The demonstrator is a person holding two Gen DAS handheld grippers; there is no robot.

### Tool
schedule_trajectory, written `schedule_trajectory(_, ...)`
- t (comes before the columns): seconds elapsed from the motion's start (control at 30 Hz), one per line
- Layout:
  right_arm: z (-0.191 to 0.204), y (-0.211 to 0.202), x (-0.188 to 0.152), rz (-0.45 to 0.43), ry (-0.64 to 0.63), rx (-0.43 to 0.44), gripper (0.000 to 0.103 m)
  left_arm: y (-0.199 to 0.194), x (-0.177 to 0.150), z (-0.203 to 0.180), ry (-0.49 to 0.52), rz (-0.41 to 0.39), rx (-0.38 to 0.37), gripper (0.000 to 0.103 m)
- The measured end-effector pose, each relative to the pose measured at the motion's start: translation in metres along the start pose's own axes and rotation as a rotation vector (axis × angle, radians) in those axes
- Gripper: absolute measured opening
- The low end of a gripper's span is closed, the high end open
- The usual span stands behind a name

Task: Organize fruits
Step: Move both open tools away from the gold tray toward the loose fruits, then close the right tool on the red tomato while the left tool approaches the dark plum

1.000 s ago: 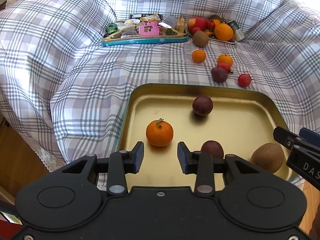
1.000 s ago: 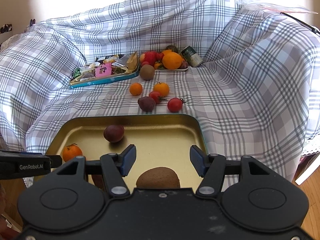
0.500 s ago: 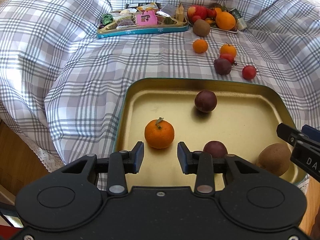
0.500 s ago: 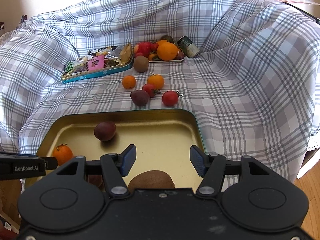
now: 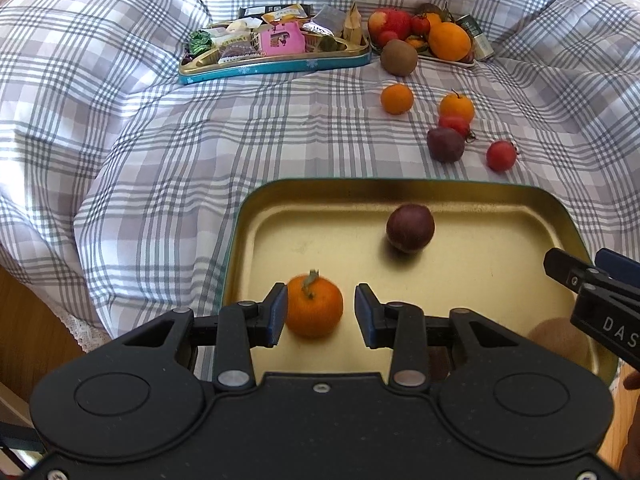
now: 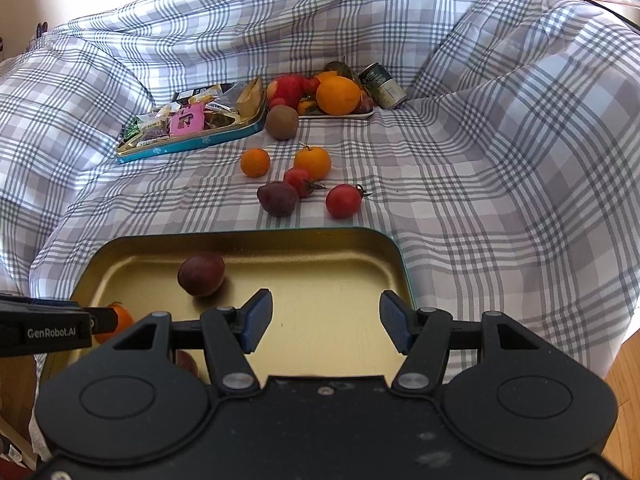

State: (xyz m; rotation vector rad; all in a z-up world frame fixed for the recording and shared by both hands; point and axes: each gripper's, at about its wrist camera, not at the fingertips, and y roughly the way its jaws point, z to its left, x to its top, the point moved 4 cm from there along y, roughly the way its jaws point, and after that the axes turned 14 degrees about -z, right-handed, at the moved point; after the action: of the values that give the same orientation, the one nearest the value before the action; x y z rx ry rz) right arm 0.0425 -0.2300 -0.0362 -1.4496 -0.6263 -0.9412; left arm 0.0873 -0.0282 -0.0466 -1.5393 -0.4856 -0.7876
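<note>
A gold tray (image 5: 256,240) lies on the checked cloth at the near edge. In it are a mandarin (image 5: 316,308), a dark purple passion fruit (image 5: 410,228) and a brown kiwi (image 5: 556,340) half hidden behind the other gripper. My left gripper (image 5: 320,314) is open, and the mandarin shows between its blue pads with a gap on the right side. My right gripper (image 6: 325,326) stands open over the tray's (image 6: 400,264) right part with nothing between its fingers. Beyond the tray, loose on the cloth, lie two mandarins (image 6: 255,162), two tomatoes (image 6: 343,200), a passion fruit (image 6: 278,199) and a kiwi (image 6: 282,122).
At the back stand a blue tin of snack packets (image 5: 272,44), a plate piled with fruit (image 5: 440,40) and a green can (image 5: 478,38). The checked cloth rises in soft folds on both sides. Wooden floor (image 5: 24,320) shows past the near edge.
Both grippers have moved forward over the tray. The mandarin now shows between the left fingers, and the kiwi has slipped out of sight under the right gripper's body.
</note>
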Motion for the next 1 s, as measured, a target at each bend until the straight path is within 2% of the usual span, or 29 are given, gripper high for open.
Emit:
schedule_trajectory(0.47, 0.001, 0.041, 0.023, 0.008, -0.014, -0.002, 0.063, 0.035, 0.037, 0.003, 0.011, -0.015, 0.011, 0.046)
schedule_trajectory(1.0, -0.013, 0.1, 0.052, -0.002, -0.016, -0.046, 0.063, 0.08, 0.073, -0.006, 0.039, -0.017, -0.004, 0.046)
